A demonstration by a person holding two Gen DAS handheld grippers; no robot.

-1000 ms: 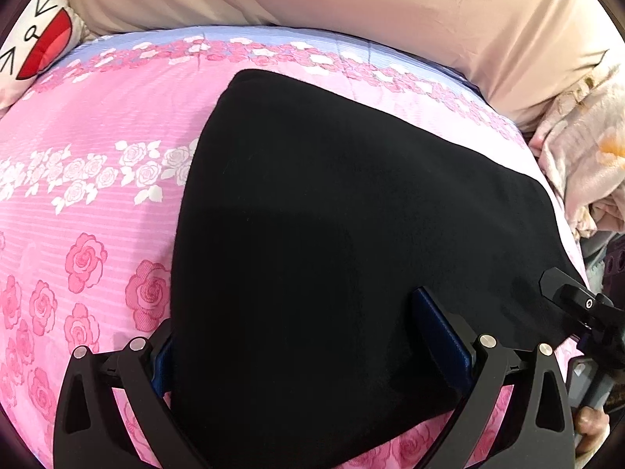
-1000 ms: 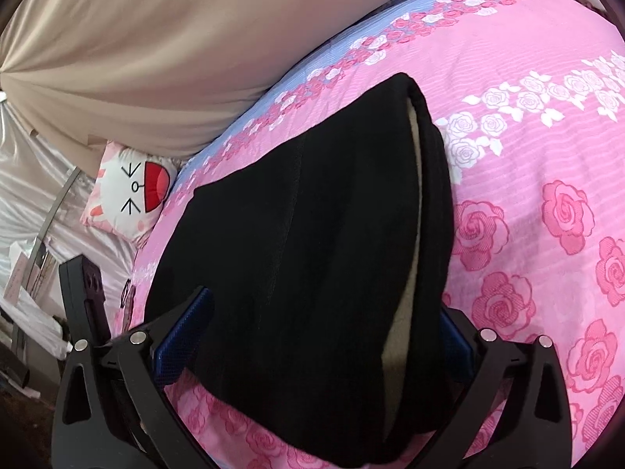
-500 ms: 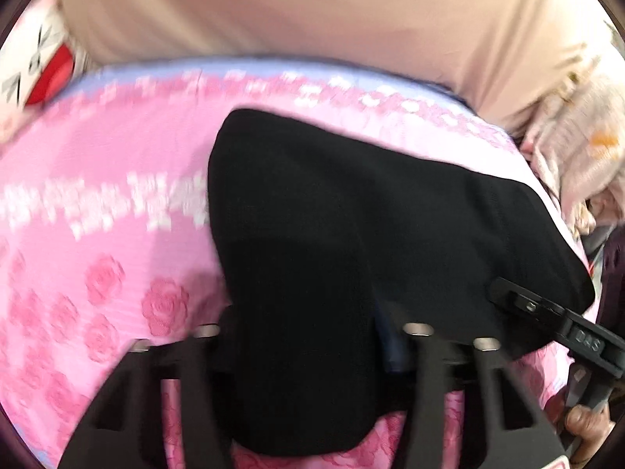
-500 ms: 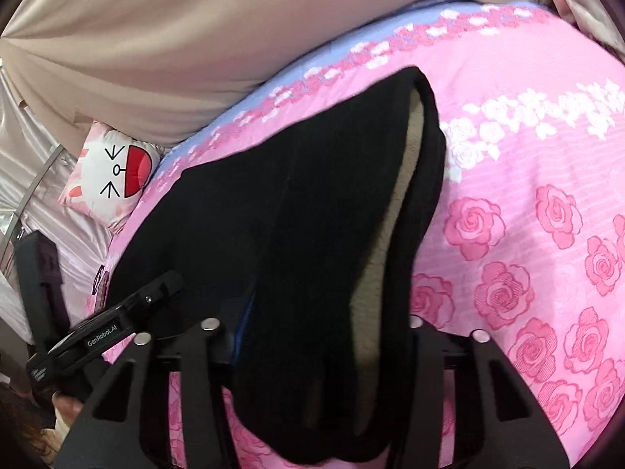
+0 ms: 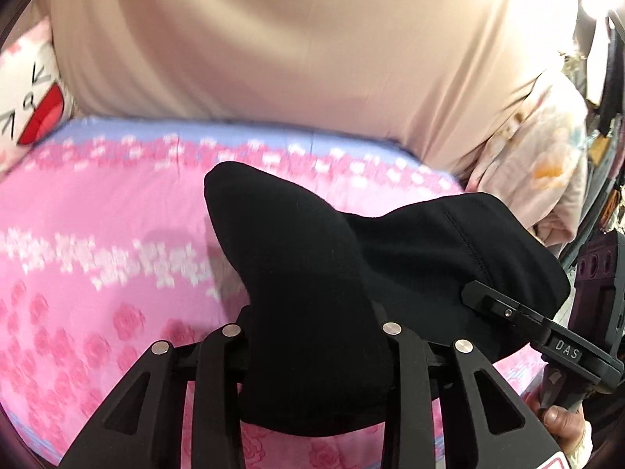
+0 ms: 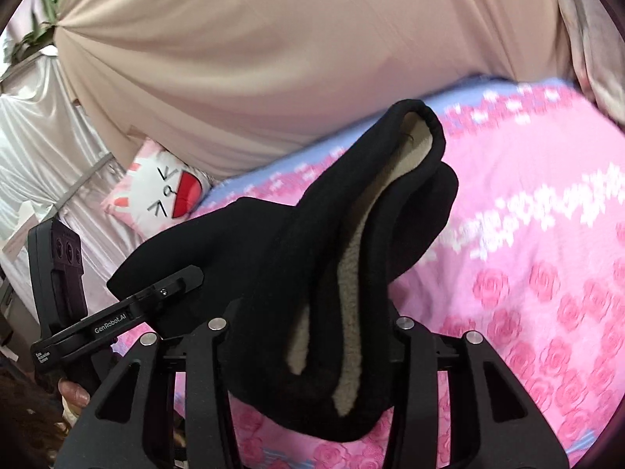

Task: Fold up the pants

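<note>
The black pants [image 5: 312, 258] hang bunched and lifted off the pink rose bedsheet [image 5: 97, 234]. My left gripper [image 5: 312, 332] has its jaws closing on a thick fold of them, and the cloth hides its fingertips. In the right wrist view, the pants [image 6: 273, 254] show a cream fleece lining [image 6: 351, 273]. My right gripper [image 6: 312, 332] is also closing its jaws on that end, with the pads pressed into the fabric. The two held ends sit close side by side; a finger [image 5: 488, 301] of the right gripper shows at the right of the left wrist view.
A beige fabric wall [image 5: 293, 47] rises behind the bed. A cat-face pillow [image 6: 164, 199] lies at the bed's far corner. A pale floral cloth pile [image 5: 539, 164] sits off the bed's right side. The bedsheet [image 6: 547, 273] stretches away on the right.
Both grippers went from wide open around the flat pants to clamped on them. They rose and lifted the near edge, which bunched into a hanging fold.
</note>
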